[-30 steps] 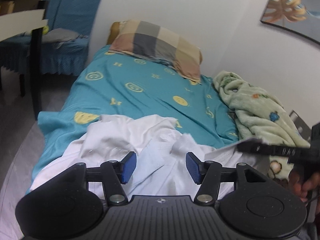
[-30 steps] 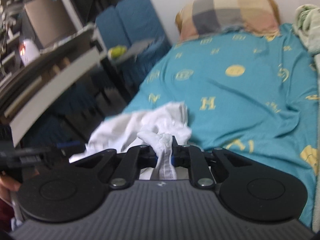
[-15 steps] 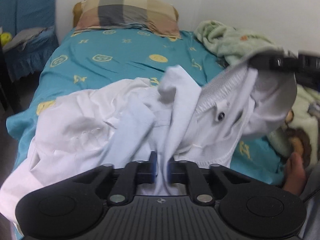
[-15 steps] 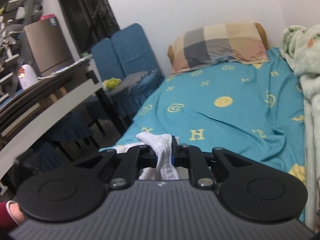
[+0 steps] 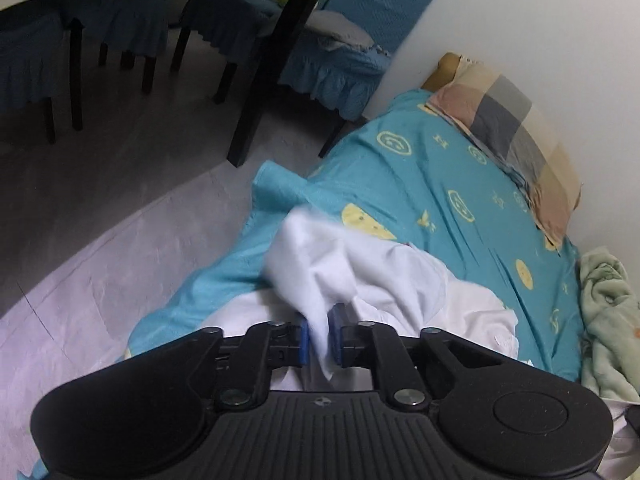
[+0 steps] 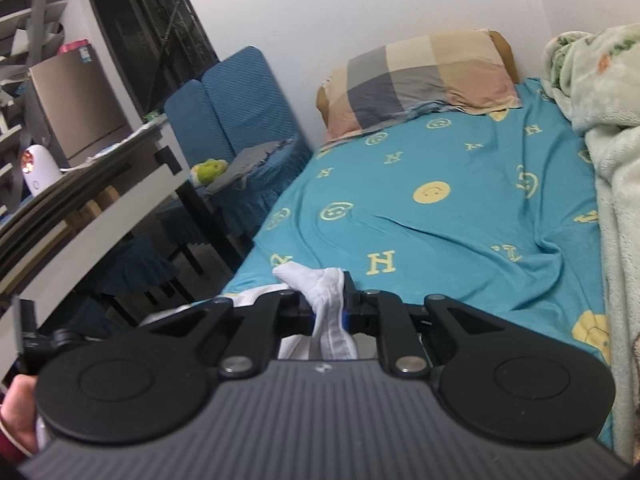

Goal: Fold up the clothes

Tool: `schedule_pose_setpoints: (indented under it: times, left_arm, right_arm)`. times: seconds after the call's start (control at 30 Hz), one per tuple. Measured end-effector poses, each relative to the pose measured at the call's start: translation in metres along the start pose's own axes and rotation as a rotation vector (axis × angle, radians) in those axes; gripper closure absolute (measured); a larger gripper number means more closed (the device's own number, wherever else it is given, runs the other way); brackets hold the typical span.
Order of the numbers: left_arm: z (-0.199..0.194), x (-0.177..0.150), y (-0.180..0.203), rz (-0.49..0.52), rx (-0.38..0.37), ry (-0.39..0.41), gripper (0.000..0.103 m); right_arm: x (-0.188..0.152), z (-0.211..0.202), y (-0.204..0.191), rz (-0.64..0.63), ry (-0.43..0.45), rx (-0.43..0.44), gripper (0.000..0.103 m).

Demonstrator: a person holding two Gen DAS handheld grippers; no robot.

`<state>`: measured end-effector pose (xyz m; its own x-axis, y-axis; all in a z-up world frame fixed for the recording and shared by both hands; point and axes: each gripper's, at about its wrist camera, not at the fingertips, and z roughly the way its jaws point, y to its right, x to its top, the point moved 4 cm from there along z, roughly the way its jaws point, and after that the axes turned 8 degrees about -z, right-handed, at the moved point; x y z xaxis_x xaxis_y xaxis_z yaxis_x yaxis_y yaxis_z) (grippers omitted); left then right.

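Left gripper (image 5: 320,334) and right gripper (image 6: 326,312) each pinch the white garment (image 5: 360,276) above the bed's (image 6: 460,216) near edge.

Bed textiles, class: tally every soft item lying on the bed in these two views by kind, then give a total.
White garment, pinched by the left gripper and the right gripper: 1
Plaid pillow: 1
Pale green blanket: 1
Teal sheet: 1
Total: 4
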<state>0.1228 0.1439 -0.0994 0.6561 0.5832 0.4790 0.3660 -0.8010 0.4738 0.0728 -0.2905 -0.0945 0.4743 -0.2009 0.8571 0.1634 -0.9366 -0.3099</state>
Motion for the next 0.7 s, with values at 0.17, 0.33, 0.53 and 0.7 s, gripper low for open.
schedule_pose_setpoints:
  times: [0.17,0.33,0.53,0.7]
  left_arm:
    - [-0.017,-0.011,0.031,0.177,-0.057,0.094,0.049]
    - [-0.029,-0.036,0.073,0.358,-0.136,0.151,0.03]
    - [-0.025,-0.032,0.071,0.322,-0.047,0.212,0.025]
    - [-0.026,-0.028,0.066,0.275,0.028,0.271,0.023]
  right_arm:
    - [0.002,-0.003,-0.002,0.012,0.006,0.035,0.089]
    - [0.008,-0.011,-0.011,-0.003,0.041,0.093,0.089]
    - [0.013,-0.018,-0.016,-0.012,0.079,0.142,0.089]
    - [0.017,-0.019,-0.013,0.005,0.109,0.153,0.089]
